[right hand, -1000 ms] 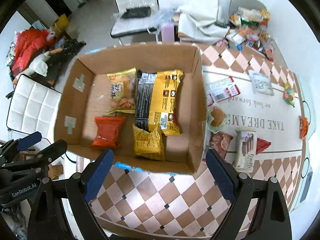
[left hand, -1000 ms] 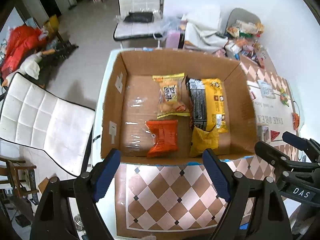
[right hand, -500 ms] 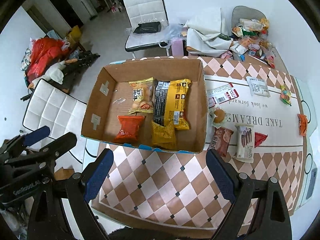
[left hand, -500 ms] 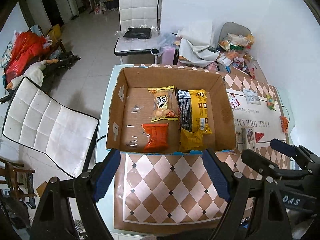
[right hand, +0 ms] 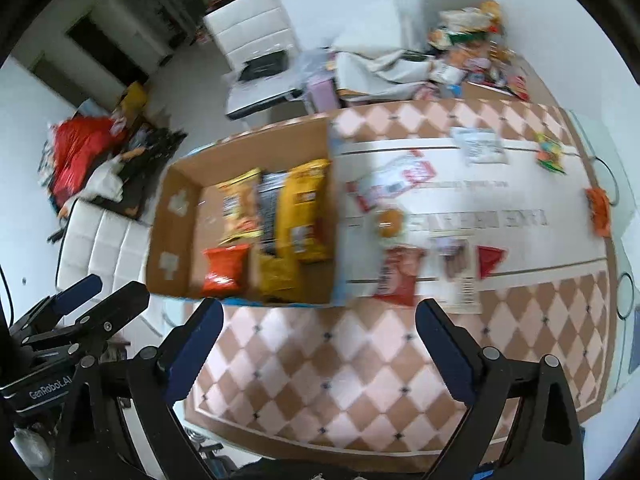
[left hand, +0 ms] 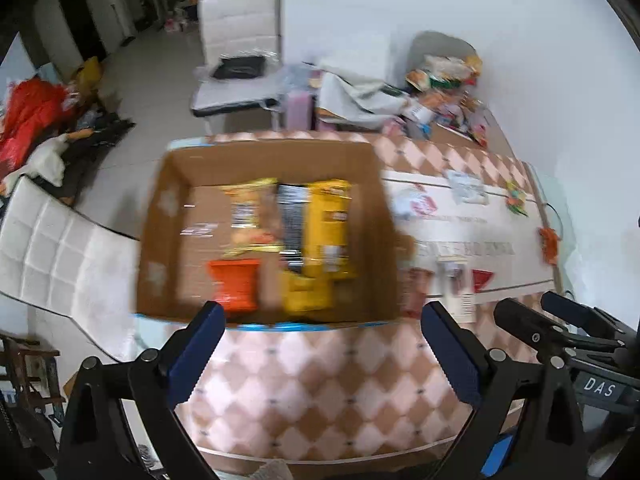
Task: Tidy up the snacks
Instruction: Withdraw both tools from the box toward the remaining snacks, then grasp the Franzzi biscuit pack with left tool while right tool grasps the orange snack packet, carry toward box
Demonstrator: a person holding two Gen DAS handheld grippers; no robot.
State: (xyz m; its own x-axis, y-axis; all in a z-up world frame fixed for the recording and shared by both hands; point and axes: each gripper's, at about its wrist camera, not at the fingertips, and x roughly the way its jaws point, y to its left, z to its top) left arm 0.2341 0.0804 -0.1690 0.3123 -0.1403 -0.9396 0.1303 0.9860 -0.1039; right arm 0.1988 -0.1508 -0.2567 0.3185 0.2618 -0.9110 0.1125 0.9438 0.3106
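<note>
While both frames smear with motion blur, the layout reads fine: an open-topped cardboard box (left hand: 160, 216) sits on the table (right hand: 320, 368), corrugated brown walls, pale tape patches on the left wall. Inside, flat on the floor: a crinkly orange packet (left hand: 234, 284) at the near-left, a small yellow pouch (left hand: 306, 294) beside it, a long glossy yellow-and-black bag (left hand: 320, 232) behind that, and a yellow printed packet (left hand: 248, 212) to its left.

Left gripper (left hand: 320, 354): jaws have just been opening, now spread wide, nothing between the blue pads, hanging over the tablecloth short of the box. Right gripper (right hand: 318, 354): also splayed wide and empty (same black frame, blue pads).

More loose snacks lie on the cloth right of the box: a red pouch (right hand: 396, 276), a round bun (right hand: 390, 222), a red-and-white pack (right hand: 394, 184).

Tablecloth is smooth, pink-and-tan diamond check with a white lettered band. Quilted white chairs (left hand: 52, 256) stand left and behind; pale tiled floor, white wall, a cluttered heap (right hand: 464, 48) at the table's far end.
</note>
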